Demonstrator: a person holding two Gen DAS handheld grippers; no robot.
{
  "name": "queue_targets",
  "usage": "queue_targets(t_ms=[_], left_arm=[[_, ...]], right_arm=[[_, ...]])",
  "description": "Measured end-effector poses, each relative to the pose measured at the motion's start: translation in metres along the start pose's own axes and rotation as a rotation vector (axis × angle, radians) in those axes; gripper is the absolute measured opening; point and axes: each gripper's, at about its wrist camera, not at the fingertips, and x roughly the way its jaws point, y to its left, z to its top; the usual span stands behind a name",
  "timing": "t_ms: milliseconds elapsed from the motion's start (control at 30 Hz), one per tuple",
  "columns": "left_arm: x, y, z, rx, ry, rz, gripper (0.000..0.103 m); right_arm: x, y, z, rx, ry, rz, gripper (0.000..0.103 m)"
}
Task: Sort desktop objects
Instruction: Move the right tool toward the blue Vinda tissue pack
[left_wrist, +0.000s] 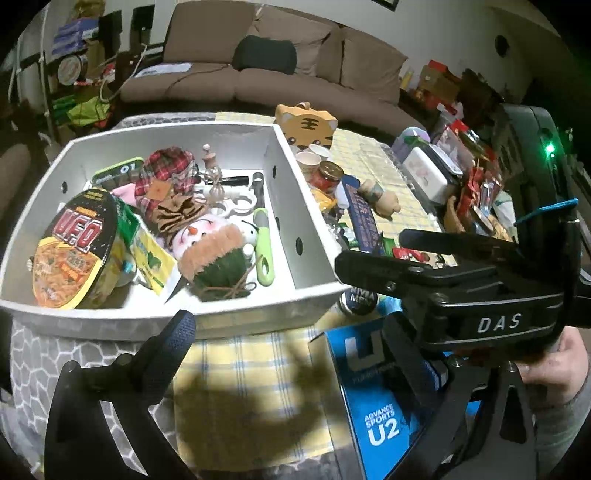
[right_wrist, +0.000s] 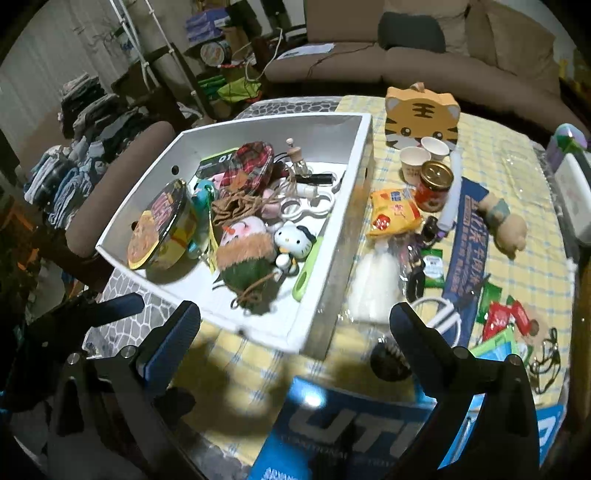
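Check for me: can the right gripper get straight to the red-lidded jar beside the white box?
Probably yes. The right gripper is open and empty, and the jar stands uncovered outside the white box. A yellow snack packet and paper cups crowd its sides.

left wrist: steeply down, near | right wrist: same | shared: white bin (left_wrist: 317, 286) (right_wrist: 295, 334)

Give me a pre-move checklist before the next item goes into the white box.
1. Left gripper open, nothing between its fingers: ok.
2. Right gripper open, nothing held: ok.
3. White box upright on the table: ok.
4. Free floor space in the box: not ok; the noodle bowl, plush toys and green peeler crowd it.
5. Items left outside, such as the red jar and yellow packet: ok.
6. Which item is next: cannot tell.
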Motion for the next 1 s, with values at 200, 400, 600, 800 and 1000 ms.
queue_targets(t_ms=[200, 400, 600, 800, 1000], left_arm=[[-0.012, -0.024, -0.011, 0.056, -0.021, 0.055, 0.103], [-0.020, -0.044, -0.016, 0.075, -0.028, 0.054, 0.103], [-0.017, -0.068, -0.019, 0.097, -0.026, 0.063, 0.103], [-0.001, -0.094, -0.024, 0.102, -0.016, 0.064, 0.103], [0.025, -0.124, -0.027, 0.139, 0.012, 0.039, 0.103]], right_arm=[[-0.030, -0.011, -0.024, 0.004, -0.036, -0.008, 0.103], [-0.063, -0.035, -0.045, 0.016, -0.068, -0.038, 0.103], [-0.089, -0.070, -0.065, 0.055, -0.092, -0.074, 0.103], [-0.108, -0.122, -0.087, 0.113, -0.107, -0.125, 0.103], [-0.116, -0.174, -0.106, 0.190, -0.104, -0.144, 0.103]])
